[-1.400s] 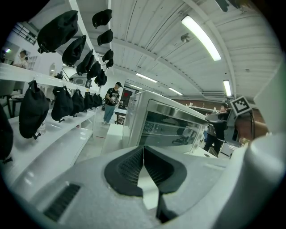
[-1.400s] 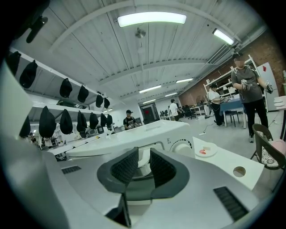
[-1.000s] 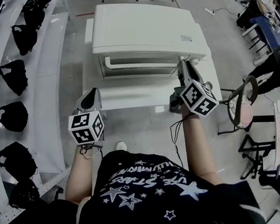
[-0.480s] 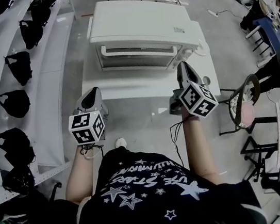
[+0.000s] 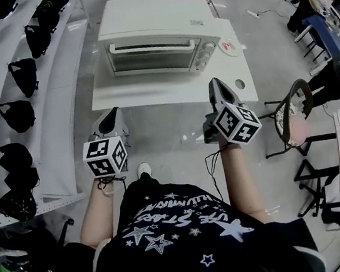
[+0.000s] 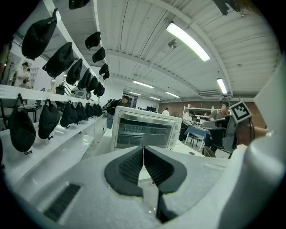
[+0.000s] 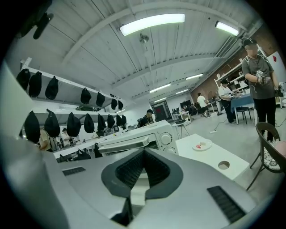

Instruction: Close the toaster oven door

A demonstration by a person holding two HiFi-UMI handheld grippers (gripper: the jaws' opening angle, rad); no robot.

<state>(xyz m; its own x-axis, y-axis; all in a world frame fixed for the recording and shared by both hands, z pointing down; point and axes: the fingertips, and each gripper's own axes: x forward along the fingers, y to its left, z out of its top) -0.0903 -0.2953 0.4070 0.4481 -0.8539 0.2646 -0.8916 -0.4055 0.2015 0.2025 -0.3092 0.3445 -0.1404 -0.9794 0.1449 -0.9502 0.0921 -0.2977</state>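
The white toaster oven [image 5: 159, 45] stands on a white table [image 5: 151, 94], and its glass door [image 5: 150, 56] is up against the front with the handle along the top. Both grippers hang in the air short of the table's near edge, apart from the oven. My left gripper [image 5: 112, 113] is shut with nothing in it. My right gripper [image 5: 215, 85] has just been closing and now has its pads together on nothing. The left gripper view shows the oven [image 6: 142, 129] straight ahead beyond the left gripper [image 6: 143, 148]. The right gripper view has the oven [image 7: 134, 141] behind the right gripper [image 7: 143, 152].
Shelves with several black caps [image 5: 16, 114] run along the left. A small plate [image 5: 230, 46] lies on the table to the right of the oven, by a round hole [image 5: 240, 83]. A chair [image 5: 294, 121] stands at the right. People stand farther back [image 7: 258, 67].
Both grippers have drawn back from the oven toward the person, the right one leaving the oven's front right corner. The right jaws have come together. The oven now lies farther away.
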